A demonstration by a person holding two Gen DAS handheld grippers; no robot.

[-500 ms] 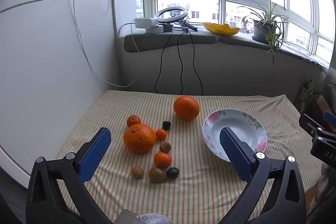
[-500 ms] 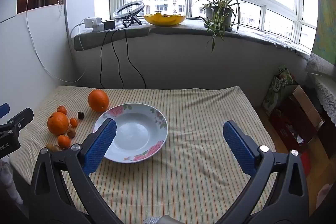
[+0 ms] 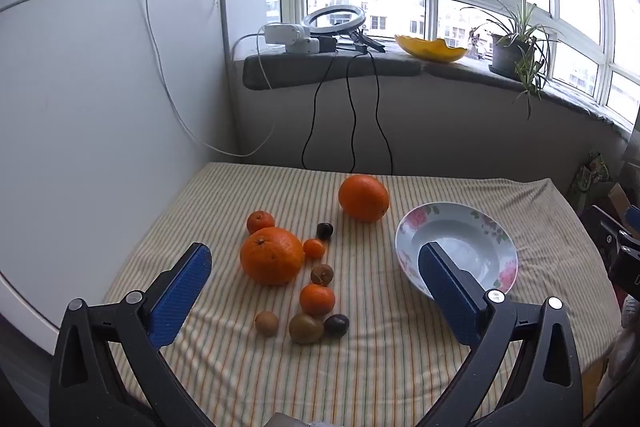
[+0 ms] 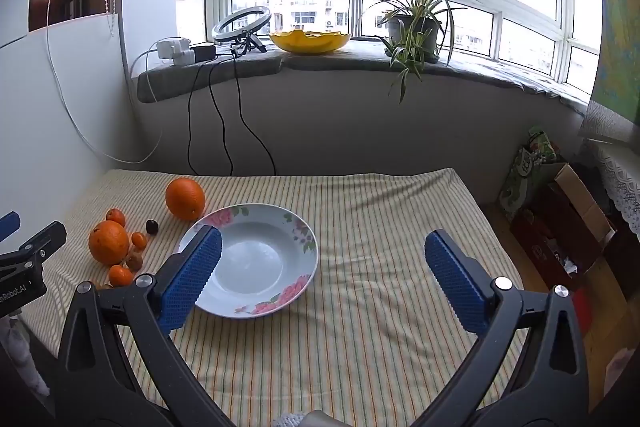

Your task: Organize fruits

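Observation:
A white floral plate (image 3: 408,227) (image 4: 304,223) lies empty on the striped tablecloth. Left of it sit two big oranges (image 3: 271,255) (image 3: 363,197), small tangerines (image 3: 317,299) (image 3: 260,221), and several small brown and dark fruits (image 3: 306,327). The fruit also shows at the left of the right wrist view (image 4: 109,242). My left gripper (image 3: 314,287) is open and empty, held above the fruit cluster. My right gripper (image 4: 322,279) is open and empty, above the plate's right side and the cloth.
A white partition wall (image 3: 100,107) bounds the table's left side. Cables (image 3: 352,123) hang from the windowsill, which holds a ring light (image 3: 334,21), a yellow bowl (image 3: 430,47) and a potted plant (image 4: 412,27). Boxes and bags (image 4: 560,219) stand on the floor at right.
Both grippers have barely shifted; the view is nearly the same. Nothing was taken hold of or let go.

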